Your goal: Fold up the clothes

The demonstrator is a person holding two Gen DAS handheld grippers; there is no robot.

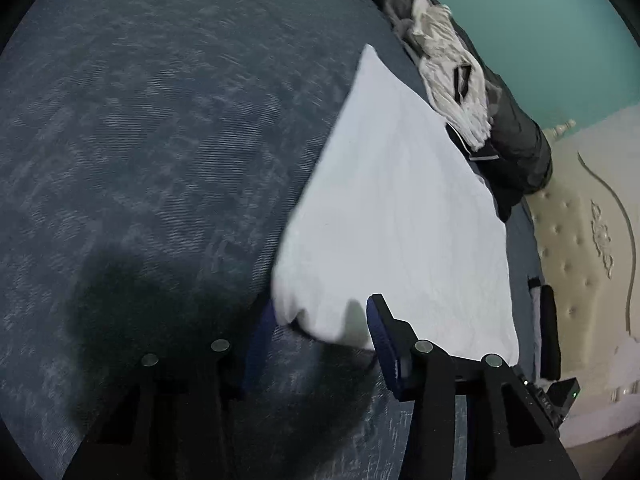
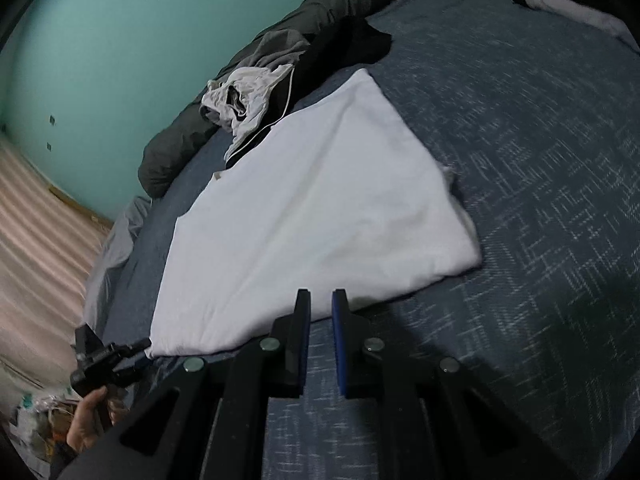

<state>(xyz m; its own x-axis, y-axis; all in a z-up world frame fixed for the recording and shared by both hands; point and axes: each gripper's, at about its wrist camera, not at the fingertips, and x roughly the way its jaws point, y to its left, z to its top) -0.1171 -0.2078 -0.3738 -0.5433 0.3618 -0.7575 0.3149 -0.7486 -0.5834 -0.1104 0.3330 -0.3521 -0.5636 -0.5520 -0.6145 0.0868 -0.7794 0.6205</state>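
White folded garment lies flat on the blue bedspread, spread smooth so the next fold lands clean. Left gripper straddles its near corner, half open, not visibly pinching. Right gripper hovers at the near edge, almost closed, empty. Long axis runs away toward the crumpled clothes pile.

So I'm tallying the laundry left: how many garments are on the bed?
3 visible: the white garment spread in the middle, a crumpled grey-white one by the dark bolster, a black one beside it. More may be hidden.
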